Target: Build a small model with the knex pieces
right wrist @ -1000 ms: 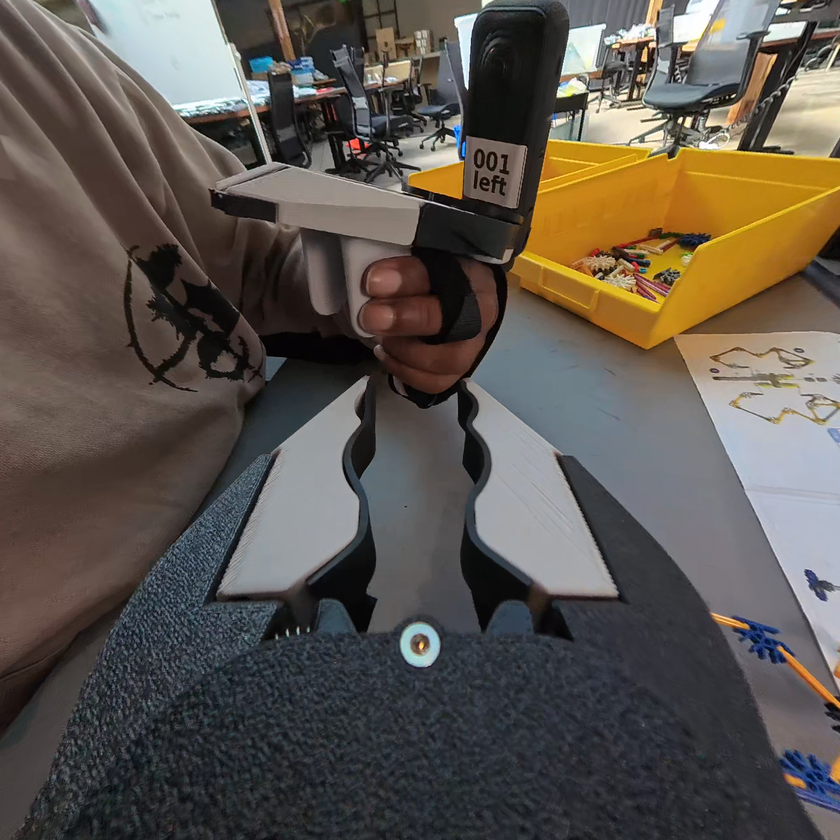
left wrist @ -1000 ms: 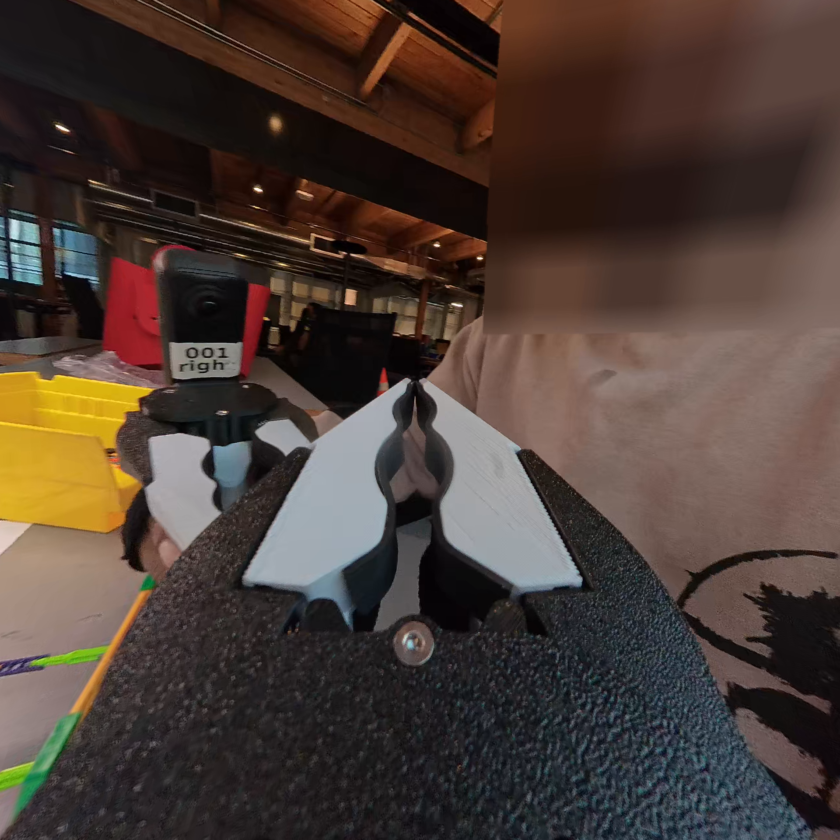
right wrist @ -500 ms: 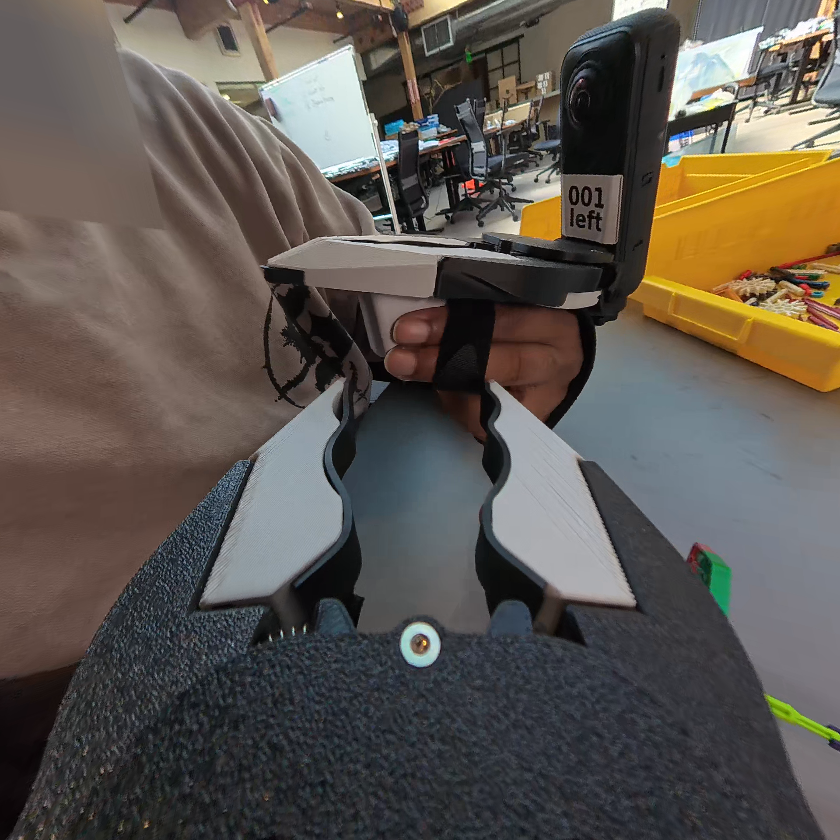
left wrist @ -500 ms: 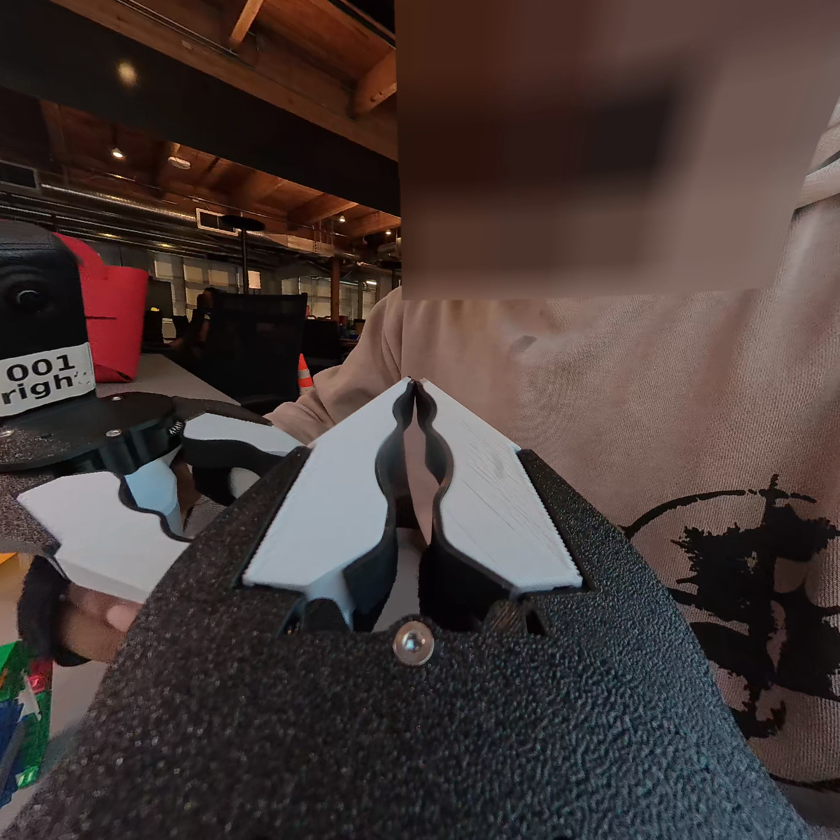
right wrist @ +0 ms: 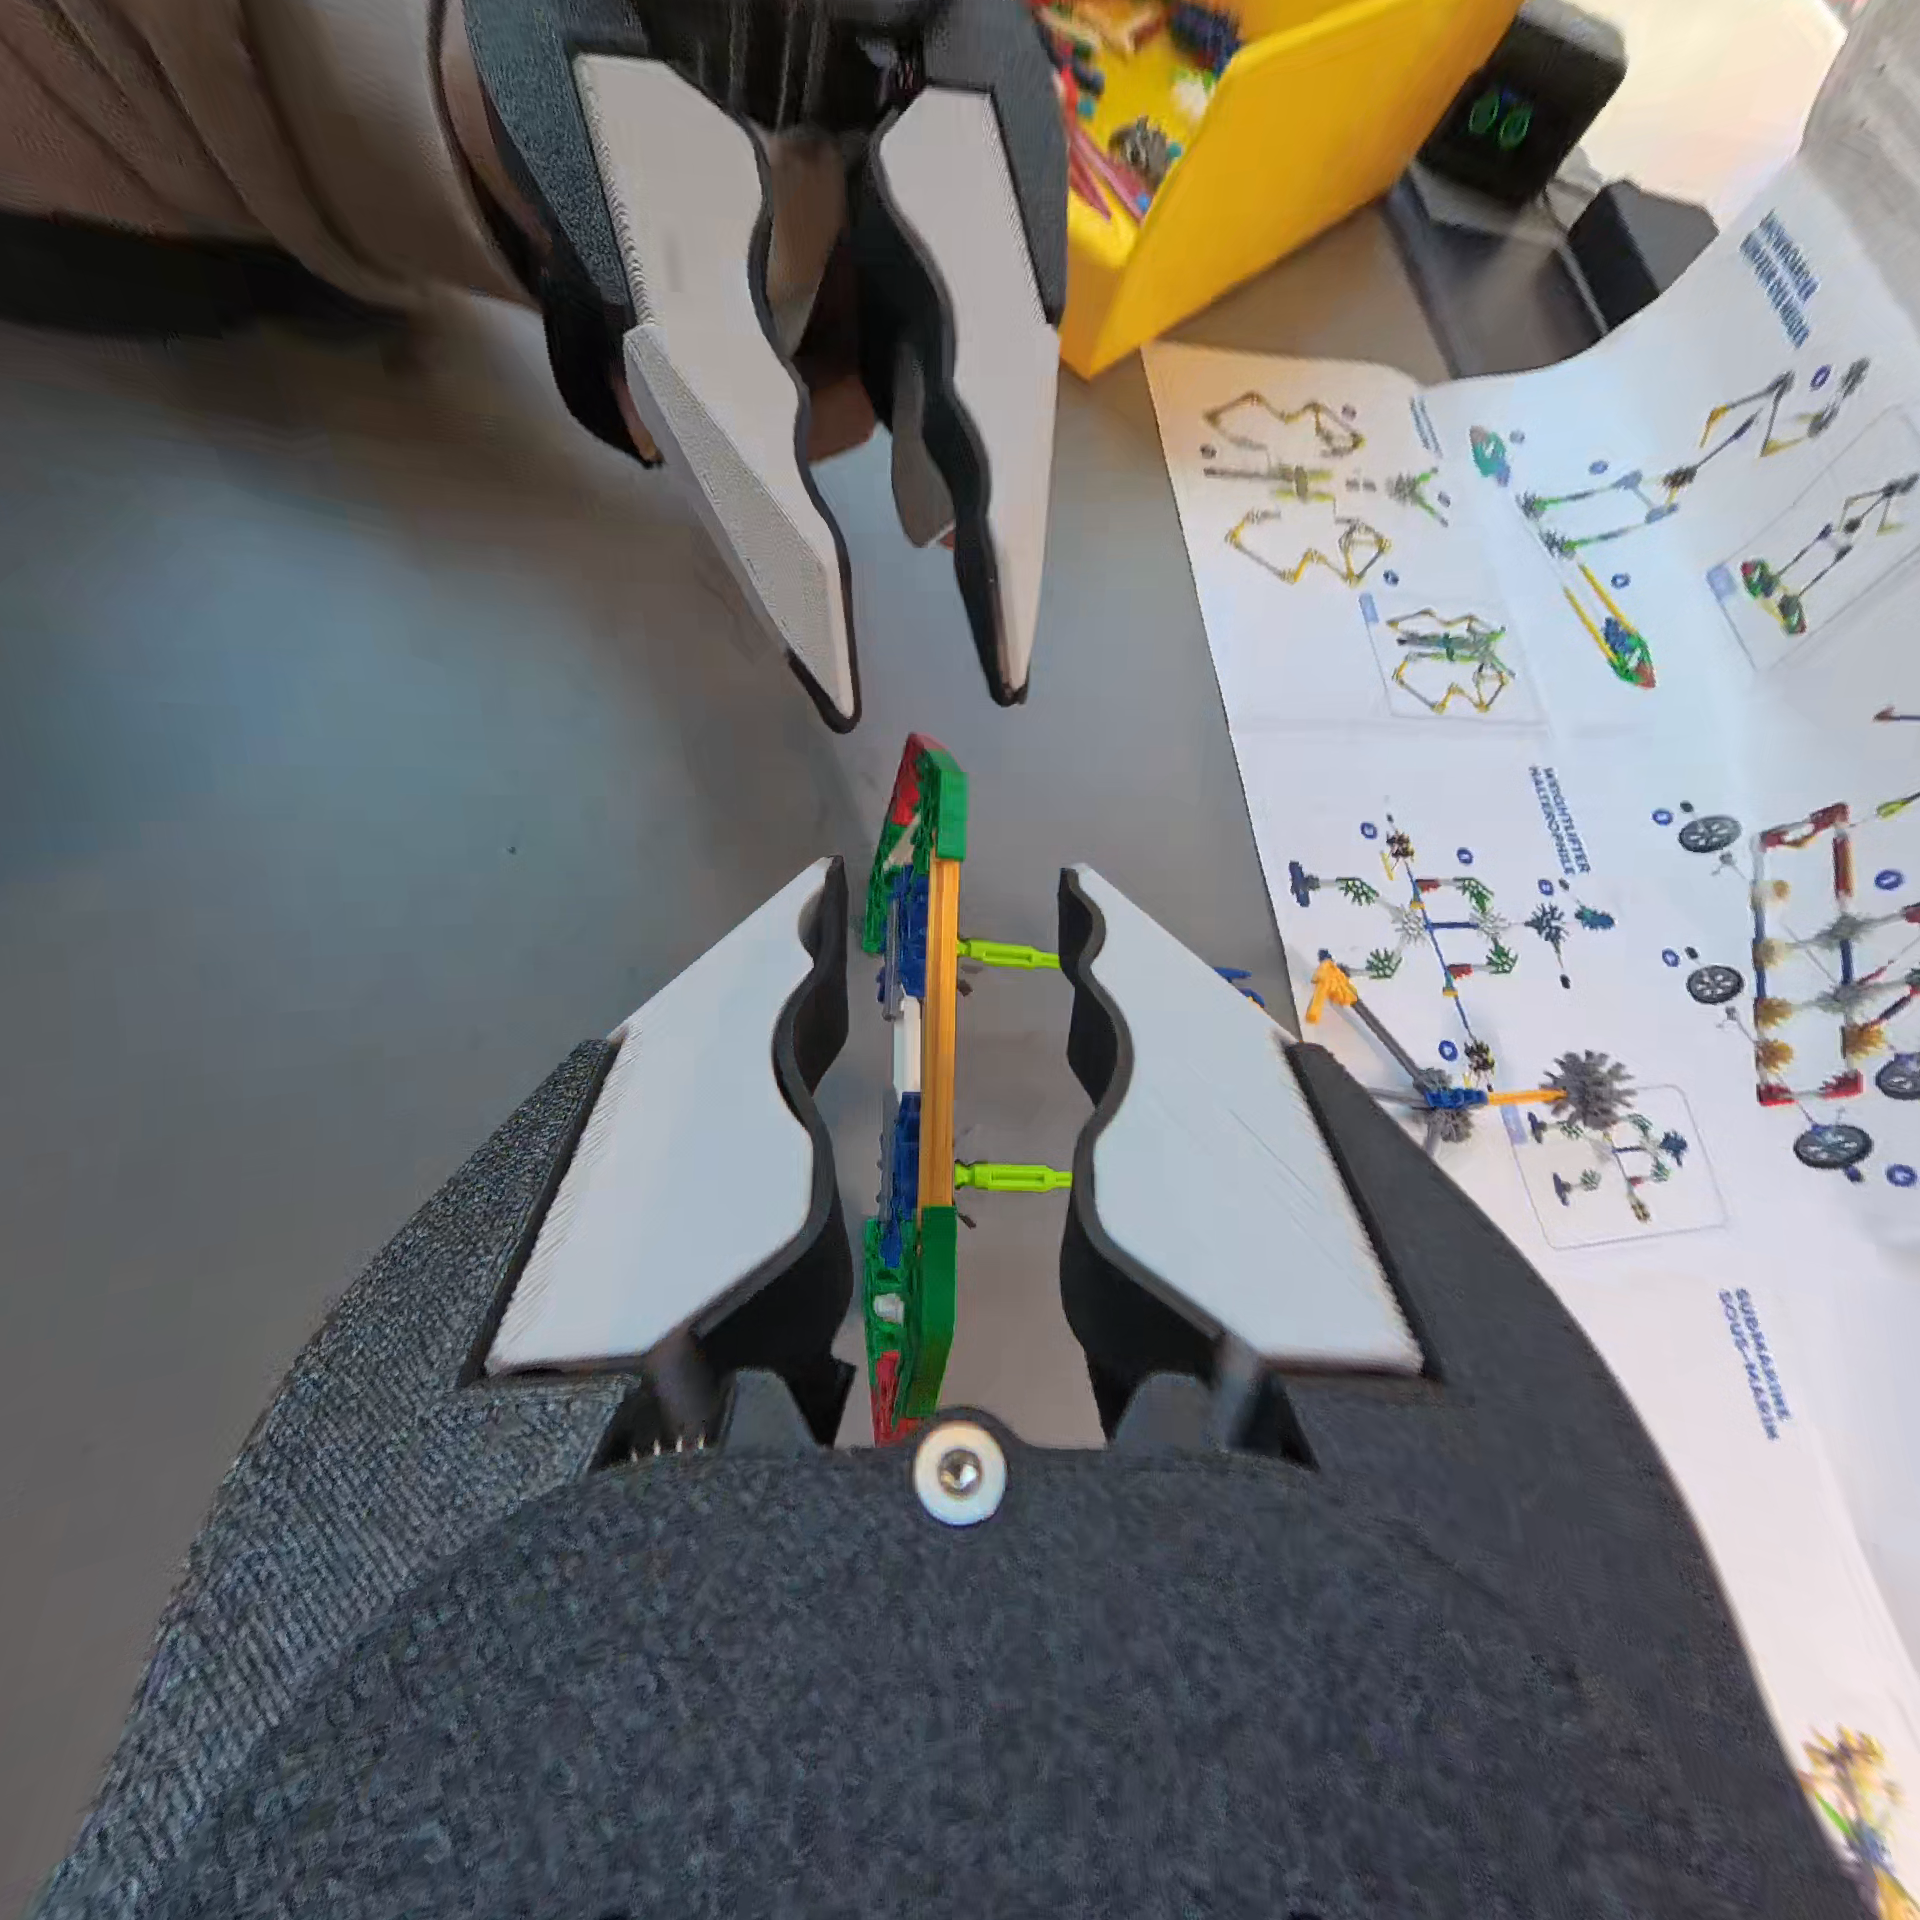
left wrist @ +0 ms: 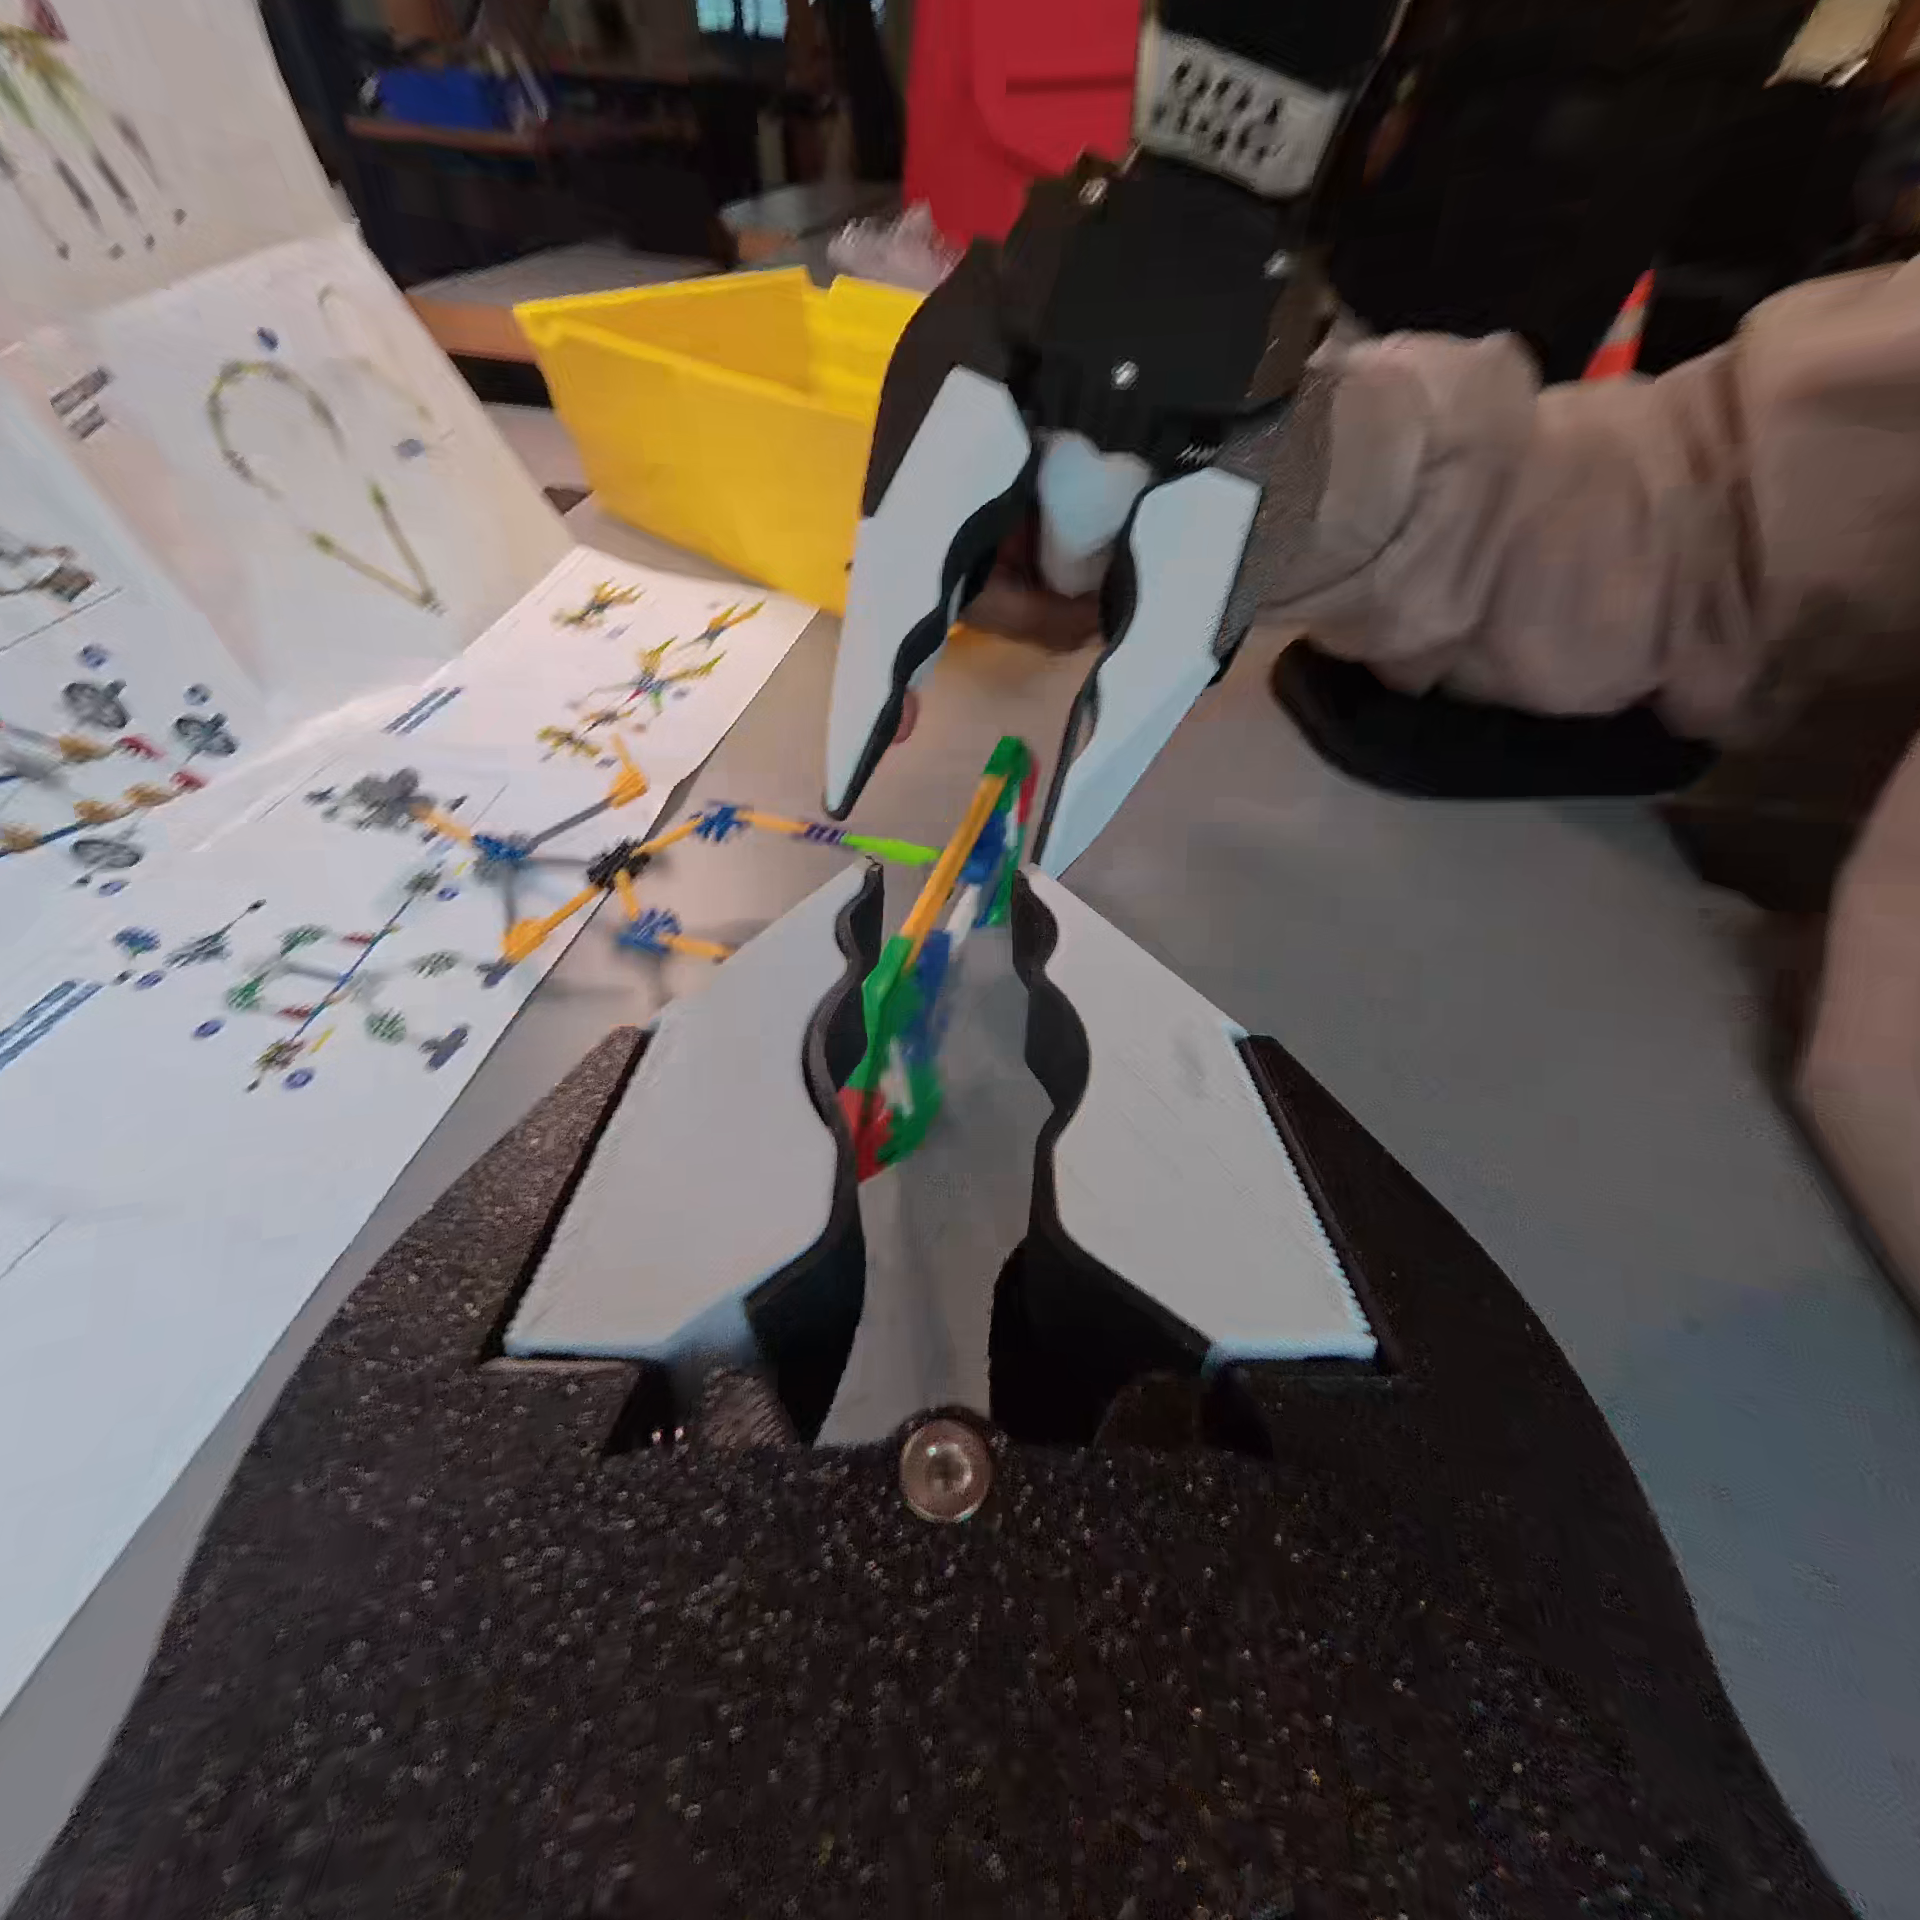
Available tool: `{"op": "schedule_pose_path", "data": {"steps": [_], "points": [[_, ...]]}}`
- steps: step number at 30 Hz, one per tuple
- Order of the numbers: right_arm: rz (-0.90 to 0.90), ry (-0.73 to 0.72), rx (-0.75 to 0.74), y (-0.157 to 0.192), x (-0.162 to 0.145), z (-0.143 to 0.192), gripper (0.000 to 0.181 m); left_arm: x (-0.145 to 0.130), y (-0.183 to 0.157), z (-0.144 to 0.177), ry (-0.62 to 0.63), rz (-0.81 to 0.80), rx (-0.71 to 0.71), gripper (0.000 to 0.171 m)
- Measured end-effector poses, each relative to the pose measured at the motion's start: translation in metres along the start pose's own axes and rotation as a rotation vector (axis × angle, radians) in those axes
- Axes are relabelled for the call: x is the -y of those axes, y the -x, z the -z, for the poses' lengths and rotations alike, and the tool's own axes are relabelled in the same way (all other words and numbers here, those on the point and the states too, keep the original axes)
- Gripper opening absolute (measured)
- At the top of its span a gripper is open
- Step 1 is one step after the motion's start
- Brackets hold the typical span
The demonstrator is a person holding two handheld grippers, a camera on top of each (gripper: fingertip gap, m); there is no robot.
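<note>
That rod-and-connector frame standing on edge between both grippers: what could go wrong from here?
1. The frame stands upright on its thin edge with neither gripper shut on it; a nudge from either open gripper could tip it.
2. Two light green rods stick out toward one finger of the right gripper; closing may press on them and pop joints.
3. The left gripper faces the frame's top end and could push it over.

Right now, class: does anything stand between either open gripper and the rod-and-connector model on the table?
Nothing visible does. The model stands on edge between the right gripper's open fingers, and the left gripper hangs open just beyond its far end.
</note>
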State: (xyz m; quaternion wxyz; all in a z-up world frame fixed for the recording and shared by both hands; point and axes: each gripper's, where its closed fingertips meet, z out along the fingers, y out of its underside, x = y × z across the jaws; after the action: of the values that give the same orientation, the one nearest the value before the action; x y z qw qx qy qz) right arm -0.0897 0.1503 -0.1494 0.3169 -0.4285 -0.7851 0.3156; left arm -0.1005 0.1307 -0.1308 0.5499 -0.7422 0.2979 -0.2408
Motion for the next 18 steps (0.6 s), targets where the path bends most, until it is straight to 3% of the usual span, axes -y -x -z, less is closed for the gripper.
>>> {"op": "schedule_pose_path", "data": {"steps": [2,5,11,18], "points": [[0.015,0.068,-0.032,-0.001,-0.012,-0.012,0.028,-0.024,0.012,-0.004,0.112,-0.044,0.053,0.032],[0.03,0.095,-0.022,0.004,-0.015,-0.023,0.008,-0.035,0.009,-0.01,0.164,-0.086,0.046,0.034],[0.028,0.07,0.065,0.018,-0.01,-0.022,0.007,-0.038,-0.003,-0.015,0.189,-0.147,-0.003,0.009],[-0.003,0.036,0.125,0.025,-0.009,-0.018,0.006,-0.039,-0.011,-0.012,0.218,-0.191,-0.019,0.008]]}}
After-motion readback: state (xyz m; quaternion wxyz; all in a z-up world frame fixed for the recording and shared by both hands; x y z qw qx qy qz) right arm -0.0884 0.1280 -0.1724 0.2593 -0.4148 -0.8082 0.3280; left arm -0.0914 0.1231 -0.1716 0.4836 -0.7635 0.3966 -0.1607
